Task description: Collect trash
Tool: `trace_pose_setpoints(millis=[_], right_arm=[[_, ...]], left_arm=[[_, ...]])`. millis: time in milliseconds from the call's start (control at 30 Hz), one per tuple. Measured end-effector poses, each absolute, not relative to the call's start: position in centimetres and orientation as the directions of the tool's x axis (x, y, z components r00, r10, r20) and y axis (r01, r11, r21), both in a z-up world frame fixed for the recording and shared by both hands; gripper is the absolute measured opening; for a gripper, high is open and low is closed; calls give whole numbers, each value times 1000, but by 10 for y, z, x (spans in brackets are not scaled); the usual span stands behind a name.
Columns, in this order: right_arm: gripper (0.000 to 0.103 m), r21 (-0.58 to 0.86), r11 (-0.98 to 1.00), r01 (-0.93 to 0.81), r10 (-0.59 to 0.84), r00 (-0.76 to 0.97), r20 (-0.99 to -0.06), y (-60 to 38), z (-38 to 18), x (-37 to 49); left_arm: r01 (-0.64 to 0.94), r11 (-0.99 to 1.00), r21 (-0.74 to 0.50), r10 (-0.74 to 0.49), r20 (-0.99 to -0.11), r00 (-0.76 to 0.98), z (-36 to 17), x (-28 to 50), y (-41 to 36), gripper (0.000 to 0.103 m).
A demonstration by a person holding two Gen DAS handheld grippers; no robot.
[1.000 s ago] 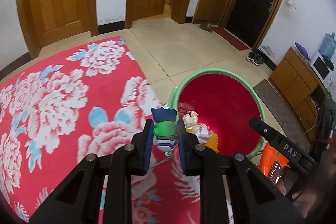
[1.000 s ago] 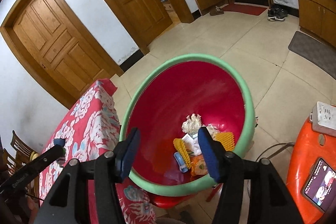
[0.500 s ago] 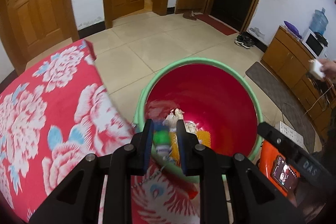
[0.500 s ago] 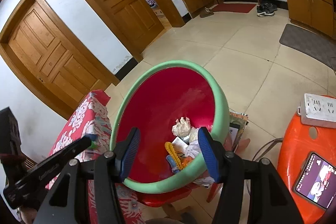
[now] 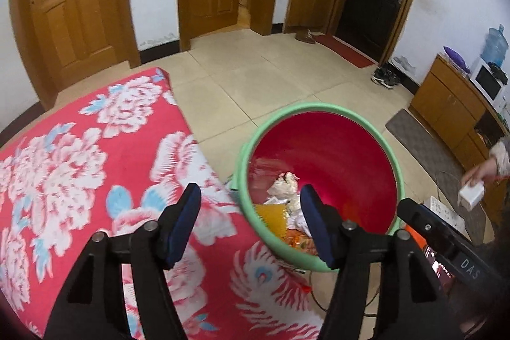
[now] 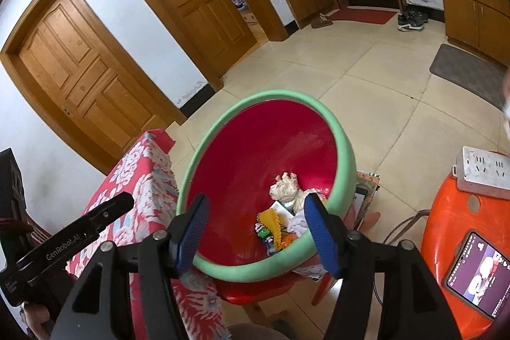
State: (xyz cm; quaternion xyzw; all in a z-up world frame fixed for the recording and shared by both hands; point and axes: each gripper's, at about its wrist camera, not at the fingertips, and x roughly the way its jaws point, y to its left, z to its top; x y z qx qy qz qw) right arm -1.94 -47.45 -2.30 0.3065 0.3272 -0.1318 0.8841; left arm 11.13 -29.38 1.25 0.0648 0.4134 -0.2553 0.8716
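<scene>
A red basin with a green rim [image 5: 318,109] [image 6: 344,145] stands beside the table and holds crumpled paper [image 6: 284,187], yellow wrappers [image 6: 271,220] and a small green and blue toy figure [image 6: 264,234]. My left gripper [image 5: 250,223] is open and empty, above the table edge at the basin's near rim. My right gripper [image 6: 255,230] is open and empty above the basin's near side. The left gripper also shows at the left of the right wrist view [image 6: 73,239].
A red floral cloth [image 5: 95,180] covers the table left of the basin. An orange stool [image 6: 446,212] with a power strip [image 6: 483,169] and a phone [image 6: 478,273] stands to the right. A person's hand holding a white object [image 5: 475,190] is at far right.
My left gripper opened and let go of the toy figure, which now lies in the basin. The left gripper drew back slightly. The right gripper stayed open.
</scene>
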Motion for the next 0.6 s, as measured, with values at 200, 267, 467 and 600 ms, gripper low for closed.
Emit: trace_pose_setpoints(millis=[200,267,467,600], right_arm=[[67,451,806,384,-3,764,-645,-454,-10,-23],[70,454,816,358,14,773,-635,-443,-3,-25],[79,437,843,314,31,782,-623,-411,14,-31],[89,426,862,274,49,792,-608,-385,27,-40]], left_arm=[[439,894,-92,-352,-751,559,25,101,-259,69],[410,908,-89,-331,-754,568,29,97,-244,69],[333,939,-85,-281,-748,601,40,78,-198,78],[291,953,-80,-253,-737,627,49,62,-169,85]])
